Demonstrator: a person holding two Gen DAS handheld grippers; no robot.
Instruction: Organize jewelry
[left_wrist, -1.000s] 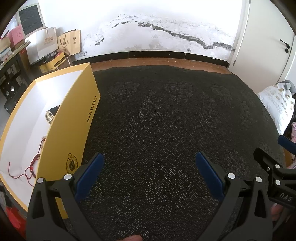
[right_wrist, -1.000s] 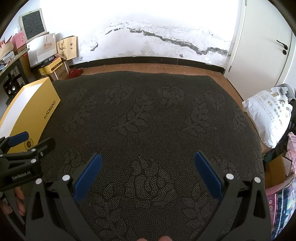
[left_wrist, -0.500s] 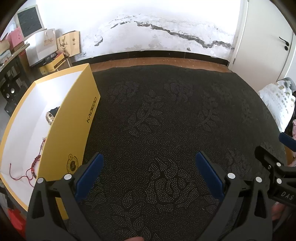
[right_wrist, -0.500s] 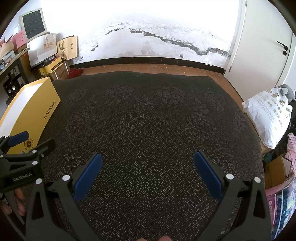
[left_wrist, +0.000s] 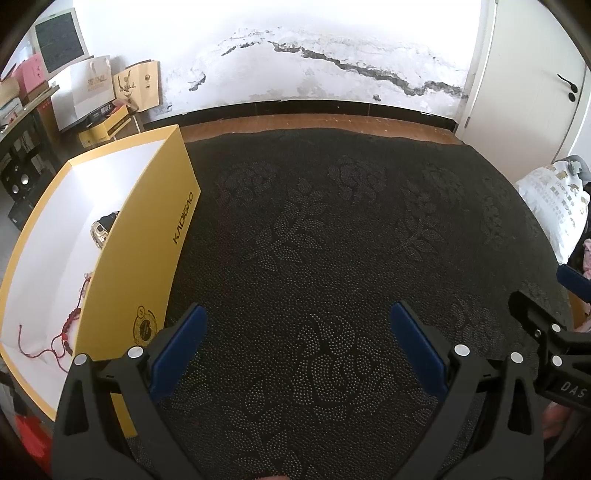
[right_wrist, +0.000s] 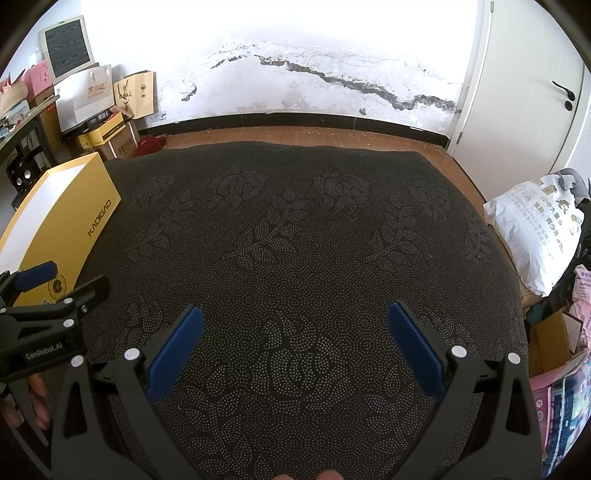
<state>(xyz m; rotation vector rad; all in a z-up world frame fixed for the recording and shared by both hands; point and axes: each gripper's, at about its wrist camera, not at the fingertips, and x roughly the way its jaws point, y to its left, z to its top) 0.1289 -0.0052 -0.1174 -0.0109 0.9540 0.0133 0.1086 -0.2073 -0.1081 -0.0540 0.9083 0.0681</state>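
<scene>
Left gripper (left_wrist: 297, 332): held spread above the black mat (left_wrist: 332, 240)
Right gripper (right_wrist: 295, 330): spread, nothing held
Yellow box (left_wrist: 147, 236): red bracelet (left_wrist: 70, 325) seen inside

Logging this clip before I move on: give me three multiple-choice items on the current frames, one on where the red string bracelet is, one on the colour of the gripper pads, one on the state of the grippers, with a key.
1. Where does the red string bracelet lie?
A. on the dark mat
B. inside the yellow box
C. between the left gripper's fingers

2. What colour are the finger pads of the left gripper?
A. blue
B. red
C. white

3. What state is the right gripper in?
A. shut on a watch
B. shut on nothing
C. open and empty

Key: 1 B, it lies on the box's white floor, near corner; 2 A, both pads are blue; 3 C, jaws spread wide over the dark floral mat.
</scene>
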